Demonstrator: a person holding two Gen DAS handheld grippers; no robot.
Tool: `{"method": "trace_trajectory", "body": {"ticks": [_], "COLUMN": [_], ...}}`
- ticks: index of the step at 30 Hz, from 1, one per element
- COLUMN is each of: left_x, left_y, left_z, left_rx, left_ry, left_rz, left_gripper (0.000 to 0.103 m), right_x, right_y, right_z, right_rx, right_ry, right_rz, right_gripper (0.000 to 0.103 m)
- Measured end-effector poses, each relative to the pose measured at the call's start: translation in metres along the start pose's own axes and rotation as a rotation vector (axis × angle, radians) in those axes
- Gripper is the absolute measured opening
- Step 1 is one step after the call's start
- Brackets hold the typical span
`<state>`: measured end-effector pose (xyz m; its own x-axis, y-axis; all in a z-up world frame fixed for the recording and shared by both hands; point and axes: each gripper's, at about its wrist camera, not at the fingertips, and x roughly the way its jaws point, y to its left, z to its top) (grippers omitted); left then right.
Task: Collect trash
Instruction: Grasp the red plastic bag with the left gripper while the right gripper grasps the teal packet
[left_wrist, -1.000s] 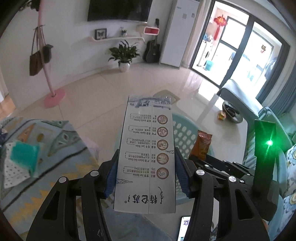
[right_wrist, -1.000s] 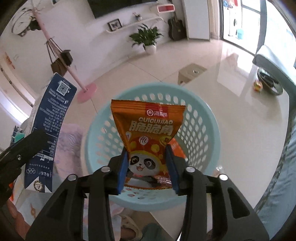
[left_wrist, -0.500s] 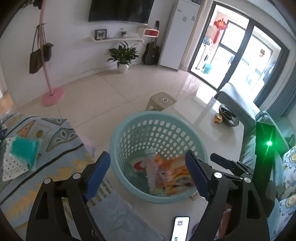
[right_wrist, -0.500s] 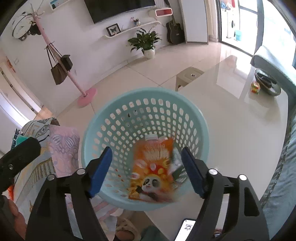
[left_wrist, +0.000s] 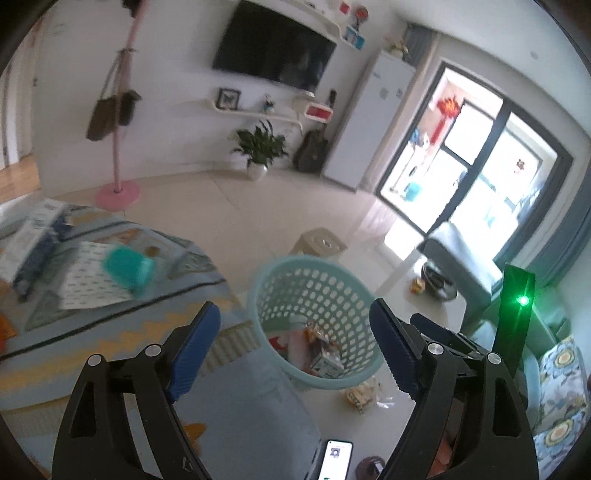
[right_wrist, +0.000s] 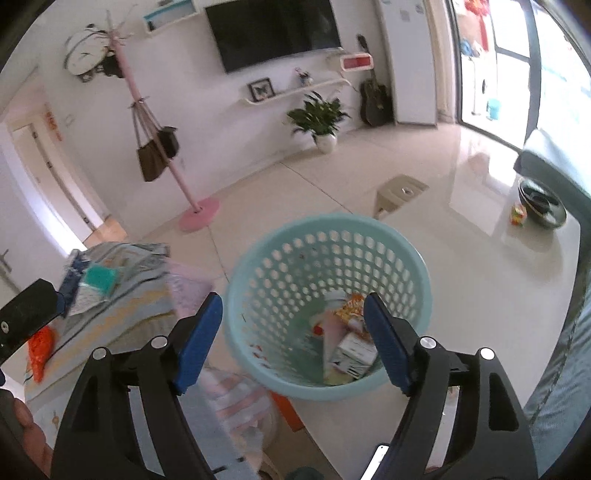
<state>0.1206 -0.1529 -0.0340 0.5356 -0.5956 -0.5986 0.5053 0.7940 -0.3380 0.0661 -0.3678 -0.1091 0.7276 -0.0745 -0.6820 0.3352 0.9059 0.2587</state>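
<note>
A light teal perforated basket (left_wrist: 280, 273) stands on the floor; it also shows in the right wrist view (right_wrist: 406, 236). Inside lie a white carton (right_wrist: 352, 350), an orange snack bag (right_wrist: 351, 308) and other wrappers (left_wrist: 321, 347). My left gripper (left_wrist: 295, 350) is open and empty, above and short of the basket. My right gripper (right_wrist: 293, 339) is open and empty over the basket's near side. On the patterned bed cover (left_wrist: 110, 332) lie a teal packet (left_wrist: 127, 267) on a white dotted packet (left_wrist: 88, 280), a blue and white carton (left_wrist: 33, 243) and an orange wrapper (right_wrist: 40, 343).
A crumpled wrapper (left_wrist: 364, 393) lies on the floor beside the basket. A phone (left_wrist: 334, 459) lies near the bottom edge. A beige stool (left_wrist: 319, 242) stands behind the basket. A pale table (right_wrist: 517, 236) holds a dark bowl (right_wrist: 541, 201). A pink coat stand (left_wrist: 118, 192) stands further back.
Both grippers opened and dropped their loads, the carton from the left and the snack bag from the right, into the basket. Both have since pulled back and up; more of the bed shows.
</note>
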Motion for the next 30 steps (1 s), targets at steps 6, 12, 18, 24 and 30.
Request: {"method": "trace_trajectory", "body": {"ticks": [6,12,18,24,30], "left_x": [-0.058,-0.108,-0.155,-0.182,-0.171], "left_y": [0.032,0.076,0.136,0.190,0.248], "left_z": [0.001,-0.007,-0.015,-0.023,-0.029], "left_rx": [-0.049,-0.111,-0.232,-0.307,-0.386], "left_ry": [-0.094,-0.169,-0.230,-0.236,-0.163], "left_rz": [0.052,0.172,0.283,0.436,0.542], "left_gripper": [0.081,0.081,0.081,0.081,0.081], "right_x": [-0.027,-0.042,-0.044,-0.032,-0.003], "right_y": [0.043,0.090,0.140,0.191,0.224], "right_z": [0.000,-0.004,-0.012,-0.018,-0.012], "right_rx": [-0.074,-0.145,-0.242,-0.336,-0.425], "right_ry": [-0.064,-0.088,-0.089,-0.092,-0.111], "right_rz": [0.057,0.129,0.184,0.230,0.246], "right_gripper": [0.075,0.075,0.075,0.075,0.075]}}
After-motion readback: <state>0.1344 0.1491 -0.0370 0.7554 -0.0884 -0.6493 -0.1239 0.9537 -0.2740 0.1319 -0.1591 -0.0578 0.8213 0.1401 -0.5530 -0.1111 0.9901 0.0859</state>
